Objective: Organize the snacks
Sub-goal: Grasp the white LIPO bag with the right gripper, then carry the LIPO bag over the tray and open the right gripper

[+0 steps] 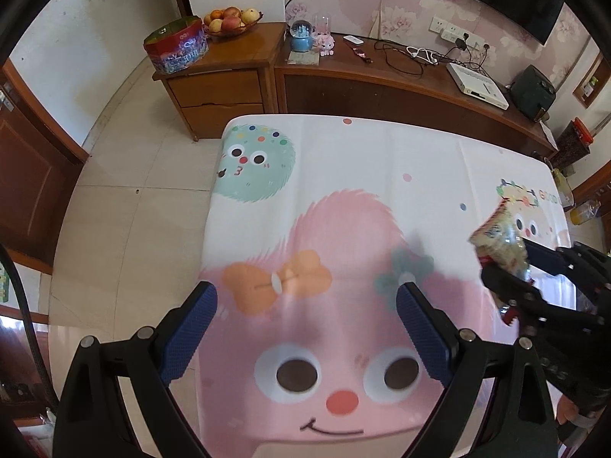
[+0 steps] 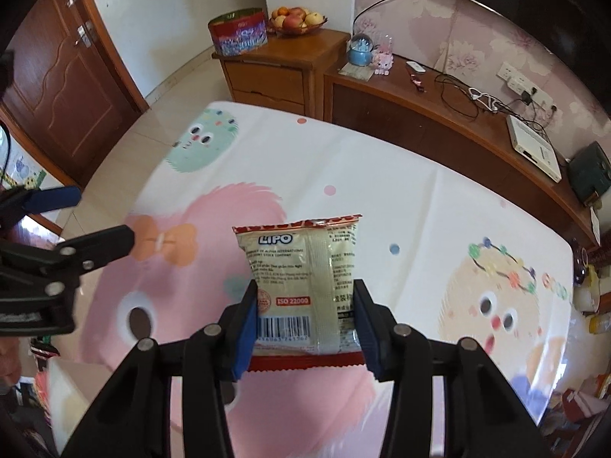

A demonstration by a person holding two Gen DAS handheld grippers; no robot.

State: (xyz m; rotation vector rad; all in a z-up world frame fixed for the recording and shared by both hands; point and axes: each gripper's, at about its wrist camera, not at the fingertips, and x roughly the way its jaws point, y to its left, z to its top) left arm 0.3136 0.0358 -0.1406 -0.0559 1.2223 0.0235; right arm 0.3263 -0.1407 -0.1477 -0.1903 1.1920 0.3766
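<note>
Right gripper [image 2: 305, 316] jaws clamp a snack packet [image 2: 301, 274] by its sides, held up above the surface [image 2: 382, 175] with cartoon cloth. Left gripper [image 1: 305, 305] jaws wide apart, nothing between them, over the pink face print.

I'm looking down on a table under a white cartoon-monster cloth [image 1: 382, 160]. Beyond it, a low wooden cabinet [image 1: 229, 87] carries a red octagonal tin [image 1: 176, 44] beside a basket of fruit [image 1: 231, 19]. On the long wooden sideboard [image 1: 401, 87] I see a blue snow globe [image 1: 301, 36] and a white set-top box [image 1: 477, 86].
</note>
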